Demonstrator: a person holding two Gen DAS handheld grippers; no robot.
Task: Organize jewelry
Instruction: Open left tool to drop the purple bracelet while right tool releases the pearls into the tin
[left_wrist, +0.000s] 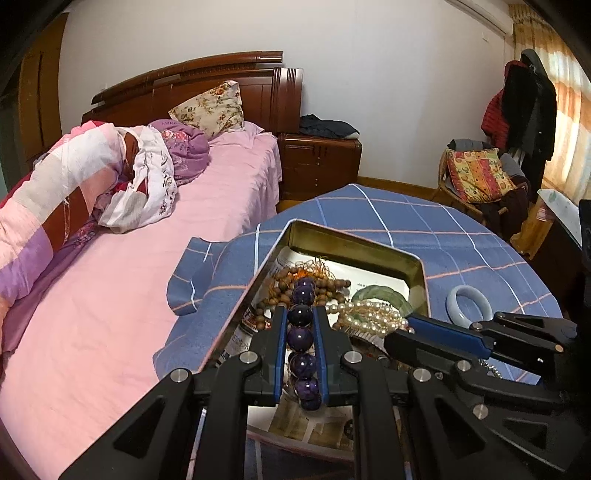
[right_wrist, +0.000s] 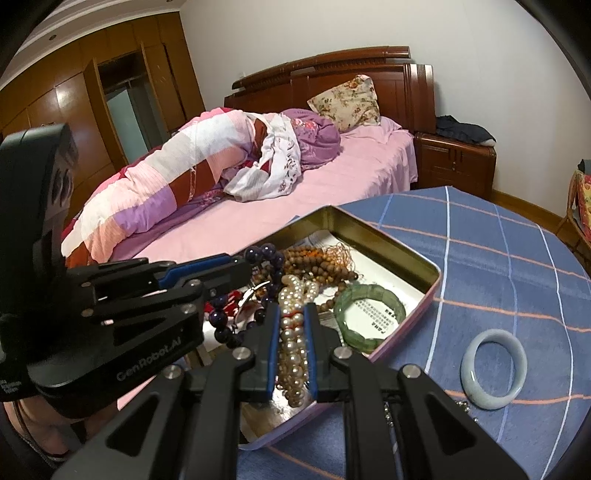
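An open metal tin (left_wrist: 354, 242) (right_wrist: 388, 236) sits on a blue checked tablecloth. My left gripper (left_wrist: 301, 314) is shut on a string of dark purple beads (left_wrist: 301, 338) over the tin; it also shows in the right wrist view (right_wrist: 245, 264). My right gripper (right_wrist: 293, 314) is shut on a pearl necklace (right_wrist: 295, 354) over the tin, and it shows at the right of the left wrist view (left_wrist: 410, 325). Brown wooden beads (left_wrist: 325, 284) (right_wrist: 317, 266) and a green stone bracelet (left_wrist: 384, 295) (right_wrist: 369, 299) lie in the tin. A pale bangle (left_wrist: 469, 304) (right_wrist: 493, 369) lies on the cloth to the tin's right.
A bed (left_wrist: 129, 277) with pink sheet and rolled quilt stands left of the round table (left_wrist: 461, 236). A wooden nightstand (left_wrist: 319, 162) is behind it. A chair with cushions (left_wrist: 476, 177) and hung coats are at the far right. A thin metal ball chain (right_wrist: 463, 406) lies near the bangle.
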